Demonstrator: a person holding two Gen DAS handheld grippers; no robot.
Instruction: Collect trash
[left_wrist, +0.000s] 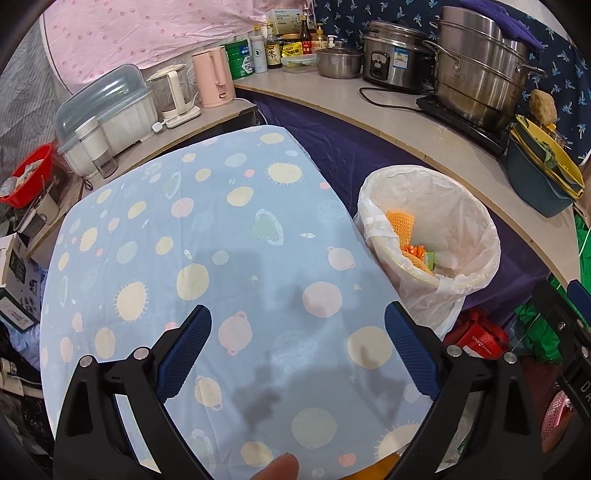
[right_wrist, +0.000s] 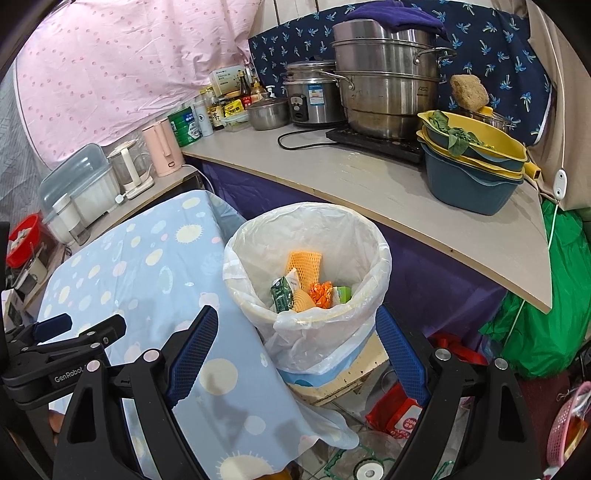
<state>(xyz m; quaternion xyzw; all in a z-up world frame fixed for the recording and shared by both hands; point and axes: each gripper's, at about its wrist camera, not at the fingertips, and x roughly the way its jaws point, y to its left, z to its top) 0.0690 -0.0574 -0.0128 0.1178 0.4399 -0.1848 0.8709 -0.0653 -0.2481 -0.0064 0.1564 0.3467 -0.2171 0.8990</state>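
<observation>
A bin lined with a white plastic bag (right_wrist: 306, 258) stands to the right of a table covered with a light blue planet-print cloth (left_wrist: 207, 236). Inside it lie an orange foam net (right_wrist: 303, 264), a green carton (right_wrist: 281, 295) and an orange wrapper (right_wrist: 320, 293). The bin also shows in the left wrist view (left_wrist: 432, 229). My left gripper (left_wrist: 297, 332) is open and empty above the cloth. My right gripper (right_wrist: 295, 332) is open and empty, just in front of the bin. The left gripper also shows at the left edge of the right wrist view (right_wrist: 70, 332).
A counter (right_wrist: 369, 177) behind the bin carries steel pots (right_wrist: 384, 74), a rice cooker (right_wrist: 310, 96), stacked basins (right_wrist: 476, 170), bottles and a pink kettle (right_wrist: 162, 147). A dish box (left_wrist: 107, 110) stands at the left. Red packaging (right_wrist: 399, 413) and green bags (right_wrist: 546, 325) lie on the floor.
</observation>
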